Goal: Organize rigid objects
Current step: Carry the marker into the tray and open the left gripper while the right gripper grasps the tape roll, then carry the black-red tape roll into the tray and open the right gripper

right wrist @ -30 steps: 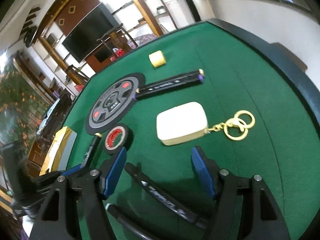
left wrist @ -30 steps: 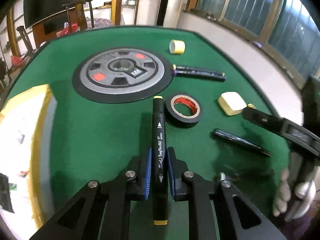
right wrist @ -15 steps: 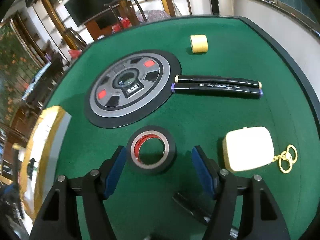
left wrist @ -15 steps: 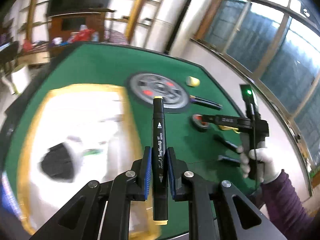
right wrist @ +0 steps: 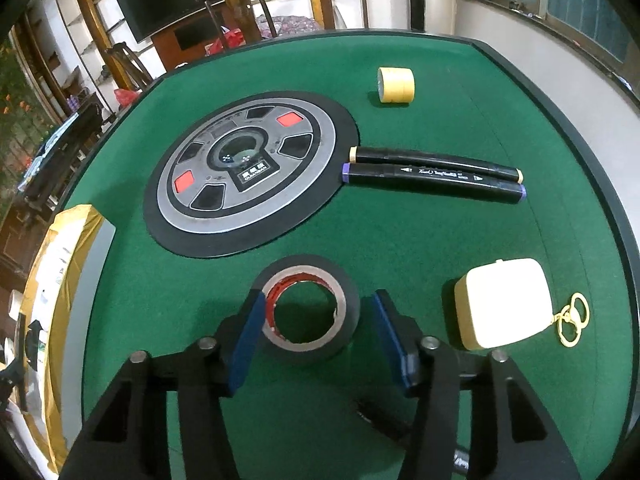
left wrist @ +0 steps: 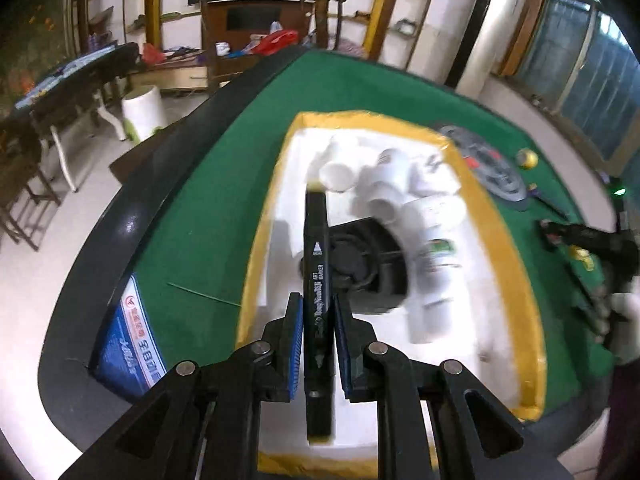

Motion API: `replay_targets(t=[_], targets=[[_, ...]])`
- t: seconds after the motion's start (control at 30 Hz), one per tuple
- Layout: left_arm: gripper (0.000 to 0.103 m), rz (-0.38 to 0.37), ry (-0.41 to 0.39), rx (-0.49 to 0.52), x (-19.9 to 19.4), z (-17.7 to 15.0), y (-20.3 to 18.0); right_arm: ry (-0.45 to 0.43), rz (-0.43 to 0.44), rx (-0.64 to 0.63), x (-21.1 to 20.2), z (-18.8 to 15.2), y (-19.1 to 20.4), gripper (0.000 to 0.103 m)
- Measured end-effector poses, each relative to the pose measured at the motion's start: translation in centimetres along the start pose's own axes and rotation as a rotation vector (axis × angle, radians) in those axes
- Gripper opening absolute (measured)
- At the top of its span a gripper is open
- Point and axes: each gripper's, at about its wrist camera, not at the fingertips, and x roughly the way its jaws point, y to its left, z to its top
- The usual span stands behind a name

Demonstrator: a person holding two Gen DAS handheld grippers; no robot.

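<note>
At the lower centre of the left wrist view, left tongs (left wrist: 316, 334) are clamped tight on a black marker (left wrist: 317, 276), gripped mid-barrel so it runs straight up the frame. It hangs over the yellow-rimmed box (left wrist: 504, 248) with the white foam liner, which fills the middle of that frame and already has white tubes (left wrist: 436, 256) and a dark round part in it. Looks like the drop-off bin, so the marker is probably lined up for release there.

Far right of that frame: a gloved hand (left wrist: 618, 320) carrying the other tool.

Right wrist view, left to right: box edge at far left, round grey dial plate (right wrist: 248, 172) upper centre, two markers (right wrist: 434, 172) side by side to its right, yellow tape roll (right wrist: 396, 85) above, cream case (right wrist: 502, 304) with gold key rings at right, all on the green surface (right wrist: 420, 240).

Right tongs (right wrist: 318, 338) sit low centre, straddling the black tape roll (right wrist: 306, 314) lying flat. Jaws are closing around it; left pad looks at the roll's rim, right pad clear of it, so no grip yet.
</note>
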Motion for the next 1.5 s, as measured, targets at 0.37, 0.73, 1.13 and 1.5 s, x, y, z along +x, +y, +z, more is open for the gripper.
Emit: replay_targets(t=[0.37,0.73,1.13,1.5], targets=[[0.029,0.000,-0.085,-0.038,-2.5,-0.2,0.6,-0.012,-0.005,0.042,-0.9,0.3,-0.8,0.046],[0.037,-0.070,-0.117,-0.096,-4.1,-0.4,1.4,-0.027,-0.067,0.013,-0.1,-0.2,-0.3,0.014],[0.037,-0.091,0.045,-0.002,-0.9,-1.2,-1.4,-0.111,0.165,-0.100,-7.3,-1.8,7.0,0.014],[0.039,-0.049,0.117,0.010,4.8,4.1,-1.8,-0.106,0.296,-0.299,-10.4,-4.9,17.2,0.015]])
